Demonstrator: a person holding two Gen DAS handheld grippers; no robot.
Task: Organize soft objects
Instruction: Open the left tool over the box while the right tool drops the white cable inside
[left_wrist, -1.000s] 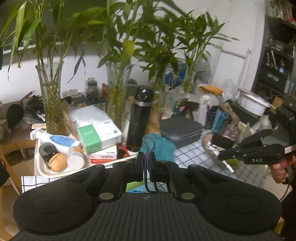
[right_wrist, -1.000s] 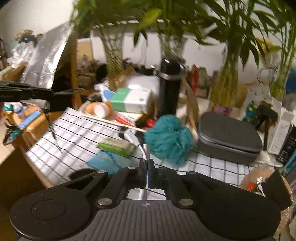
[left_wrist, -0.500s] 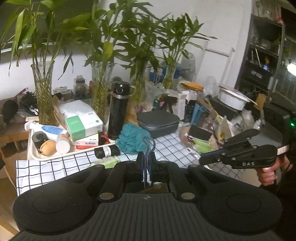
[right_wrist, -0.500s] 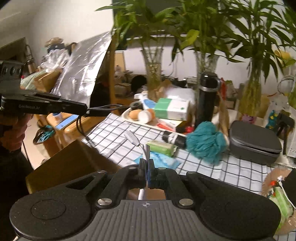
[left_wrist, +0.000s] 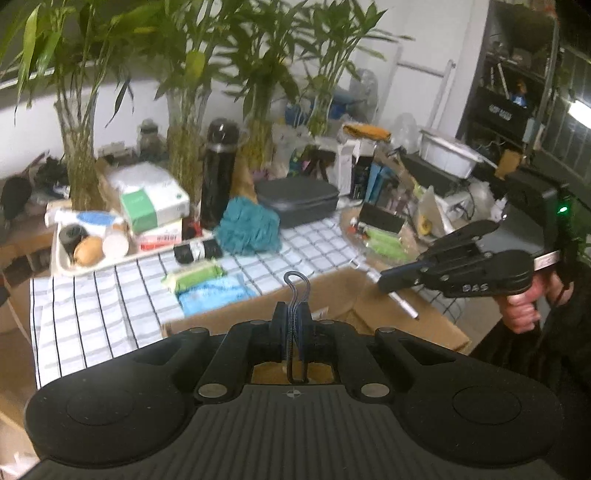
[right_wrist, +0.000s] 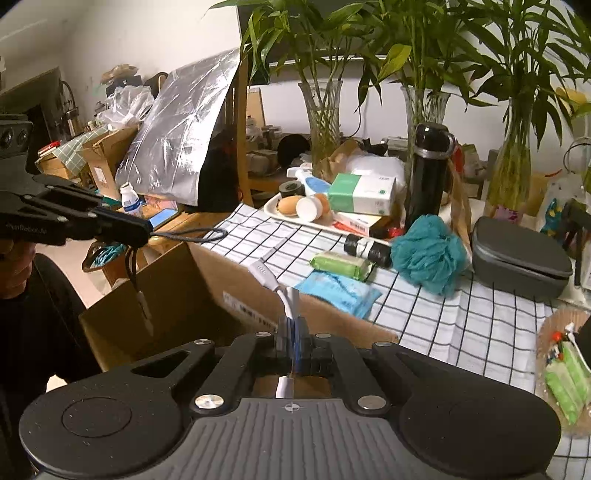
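My left gripper (left_wrist: 293, 325) is shut on a dark braided cable (left_wrist: 295, 291); in the right wrist view the left gripper (right_wrist: 142, 232) holds it over an open cardboard box (right_wrist: 177, 295), the cable's plug (right_wrist: 146, 312) hanging down. My right gripper (right_wrist: 293, 328) is shut on a white cable adapter (right_wrist: 264, 271), also above the box; it shows in the left wrist view (left_wrist: 388, 282). A teal bath pouf (right_wrist: 430, 254), a green wipes pack (right_wrist: 340, 263) and a blue pack (right_wrist: 338, 291) lie on the checked cloth (right_wrist: 461, 325).
A tray (right_wrist: 275, 208) with an egg-shaped sponge and small jars, a tissue box (right_wrist: 360, 194), a black flask (right_wrist: 424, 173), a grey case (right_wrist: 517, 258) and glass vases of bamboo (right_wrist: 325, 118) crowd the table's back. A wicker basket (right_wrist: 565, 369) sits at right.
Both grippers have pulled back from the table and now hold their cables over the cardboard box in front of it. The soft objects on the cloth have not moved.
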